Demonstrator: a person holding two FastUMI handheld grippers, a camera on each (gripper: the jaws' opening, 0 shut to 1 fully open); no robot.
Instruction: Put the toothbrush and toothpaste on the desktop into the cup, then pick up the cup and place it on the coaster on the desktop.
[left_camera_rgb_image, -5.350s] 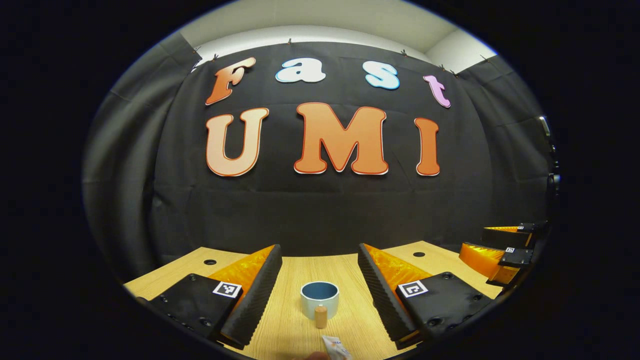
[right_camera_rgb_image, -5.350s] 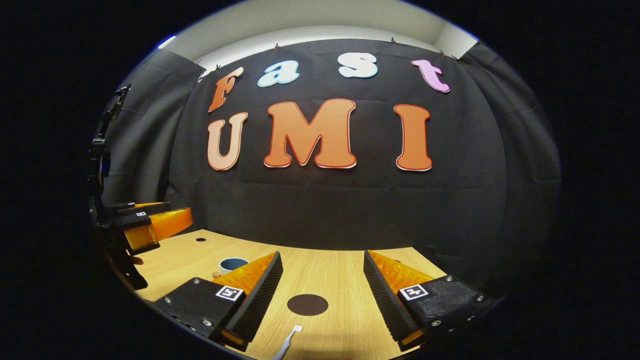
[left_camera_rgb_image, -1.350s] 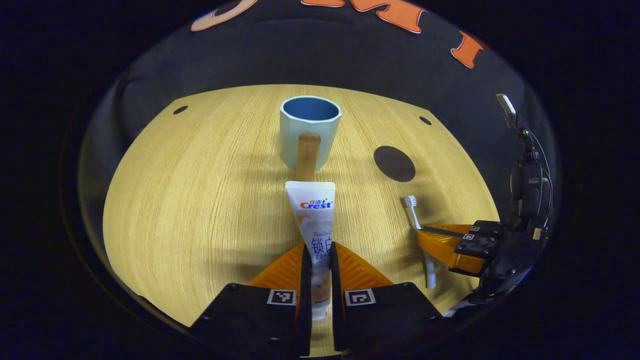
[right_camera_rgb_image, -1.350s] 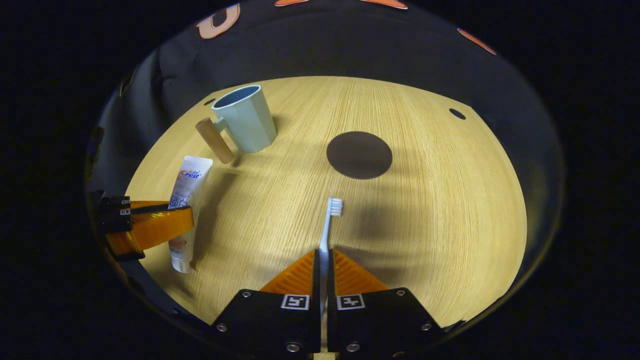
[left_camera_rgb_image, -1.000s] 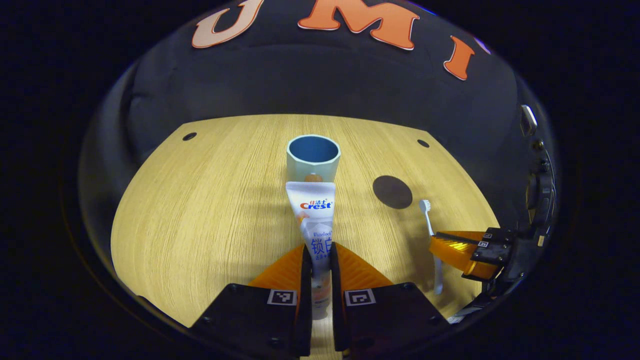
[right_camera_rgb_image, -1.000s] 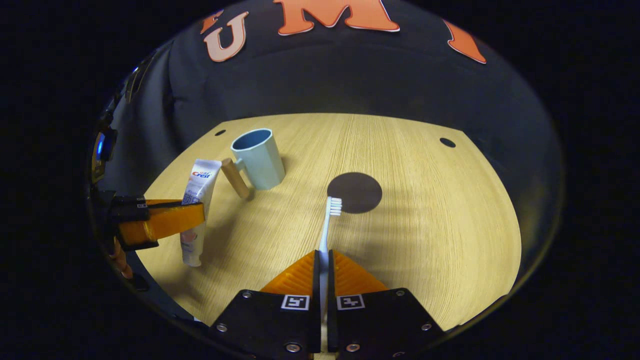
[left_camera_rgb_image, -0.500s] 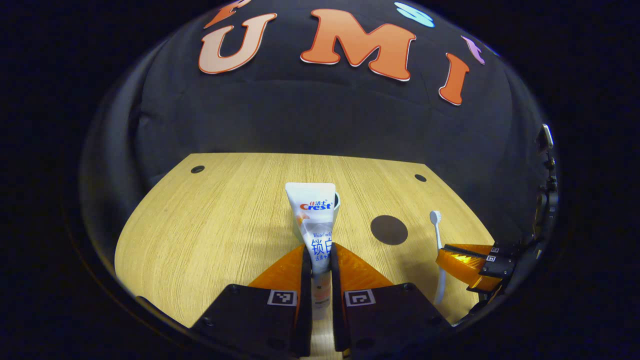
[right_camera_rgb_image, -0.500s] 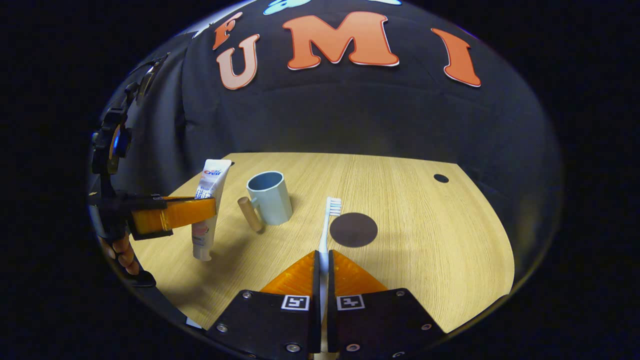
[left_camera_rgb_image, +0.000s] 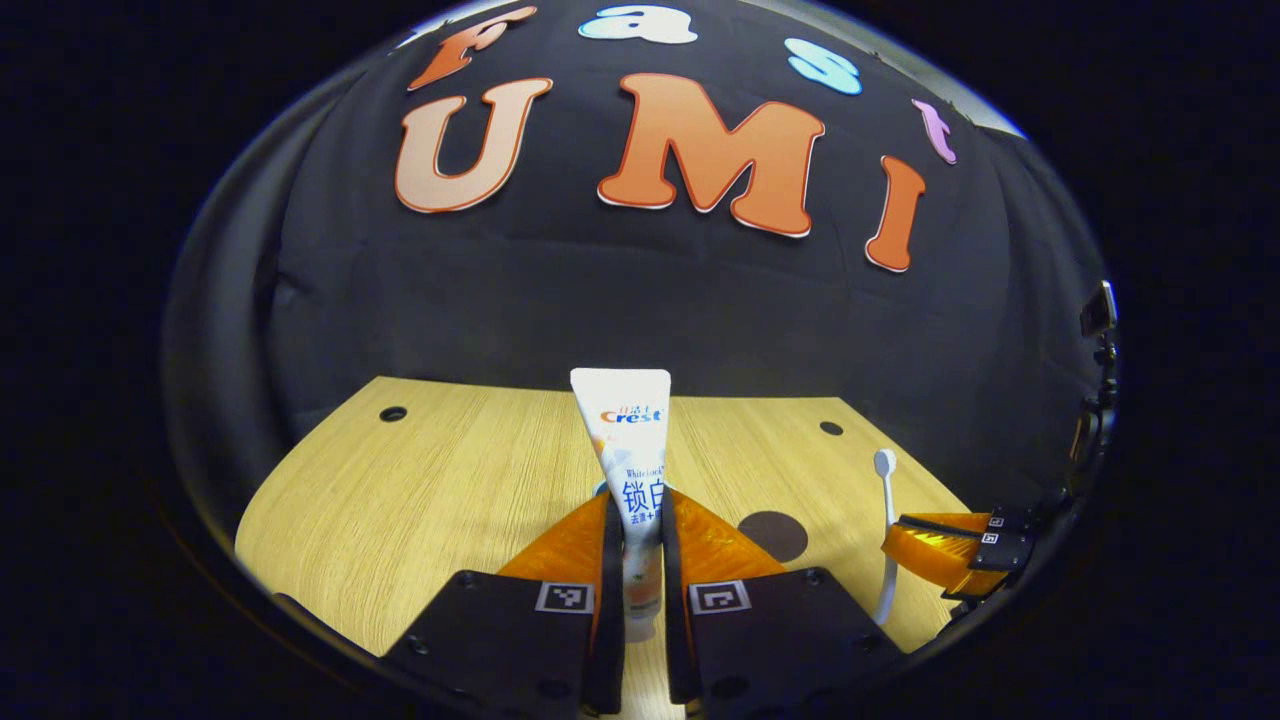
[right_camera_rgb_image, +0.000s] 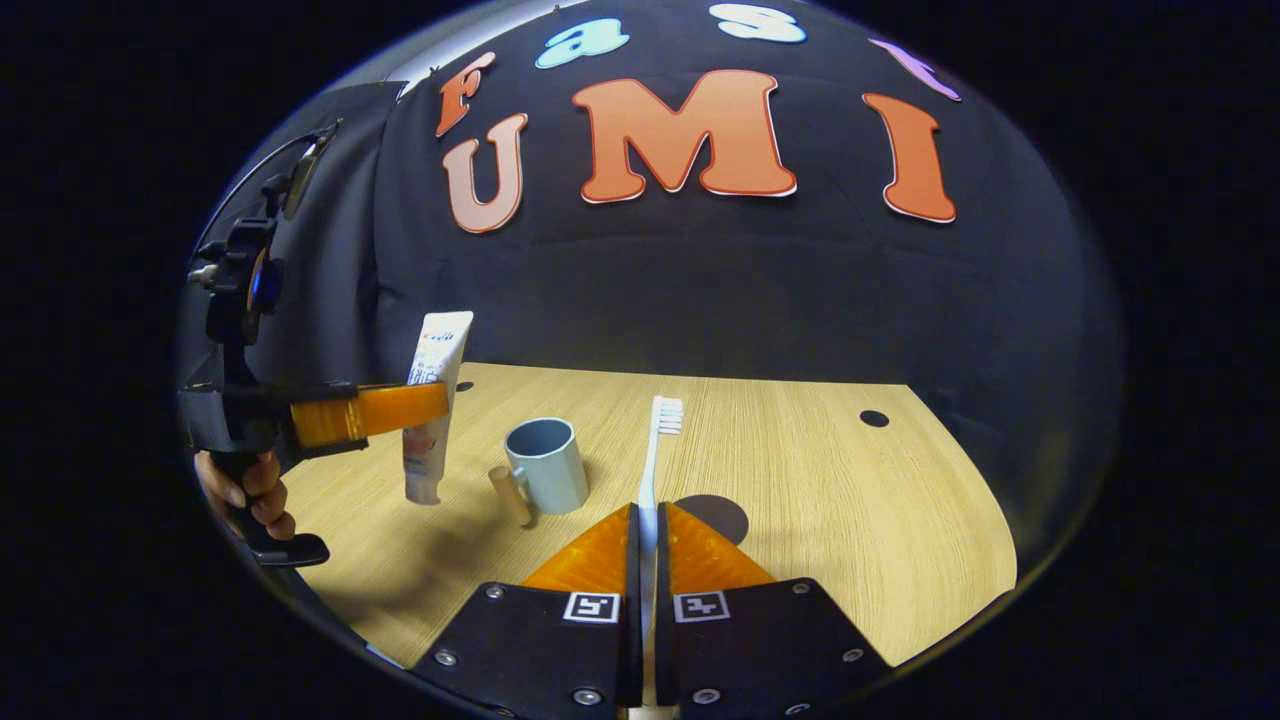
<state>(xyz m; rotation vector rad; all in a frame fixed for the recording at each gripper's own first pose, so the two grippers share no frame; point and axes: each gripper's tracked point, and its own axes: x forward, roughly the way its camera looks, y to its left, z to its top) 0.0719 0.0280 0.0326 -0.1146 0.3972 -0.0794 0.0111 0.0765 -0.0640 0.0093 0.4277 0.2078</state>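
Desk (right_camera_rgb_image: 820, 500): light wood top w/ small dark holes near its far corners, black cloth wall behind it. All places below given rel. to the cup.

L gripper (left_camera_rgb_image: 634, 510): fingers clamped narrow on the toothpaste, both pressing the tube's lower half. In the right gripper view the same gripper (right_camera_rgb_image: 420, 402) sits left of the cup and above desk level; a hand (right_camera_rgb_image: 245, 490) grips its handle at the far left edge.

R gripper (right_camera_rgb_image: 646, 525): fingers closed tight on the toothbrush handle, nearly touching each other. In the left gripper view it (left_camera_rgb_image: 915, 535) shows at the right edge.

Cup (right_camera_rgb_image: 546, 465): pale blue, upright on the desk, wooden peg handle (right_camera_rgb_image: 510, 496) slanting down to its left. Nothing inside as far as the rim shows. In the left gripper view the cup is hidden behind the tube.

Toothpaste (left_camera_rgb_image: 634, 440): white tube, held upright, wide crimped end up, cap end down. In the right gripper view it (right_camera_rgb_image: 432, 400) hangs left of the cup, off the desk, cap above the surface.

Coaster (left_camera_rgb_image: 772, 535): dark round disc flat on the desk, just right of the cup, partly hidden behind the R fingers in the right gripper view (right_camera_rgb_image: 722, 515).

Toothbrush (right_camera_rgb_image: 655, 450): white, upright, bristle head up, right of the cup and clear of it. Seen edge-on in the left gripper view (left_camera_rgb_image: 885, 520).
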